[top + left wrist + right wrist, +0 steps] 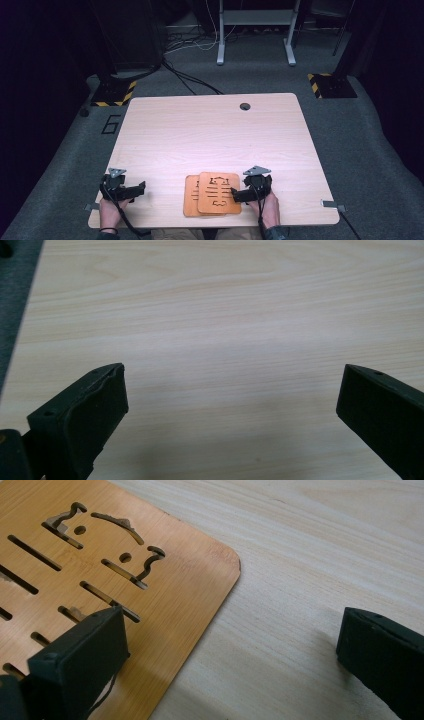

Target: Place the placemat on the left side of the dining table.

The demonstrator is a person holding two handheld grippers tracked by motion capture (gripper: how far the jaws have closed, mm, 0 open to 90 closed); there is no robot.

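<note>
Two orange-brown wooden boards with cut-out slots lie stacked near the table's front edge; the upper board (219,192) (115,580) partly covers the lower board (190,196). My right gripper (243,192) (232,640) is open at the upper board's right edge, one jaw over the board and the other over bare table. My left gripper (134,190) (232,400) is open at the front left, above bare wood, apart from the boards, with nothing between its jaws.
The light wooden table (210,130) has a round cable hole (244,106) at the back. Metal brackets (332,204) stick out at the front corners. Grey carpet, cables and a desk frame (255,30) lie beyond the table.
</note>
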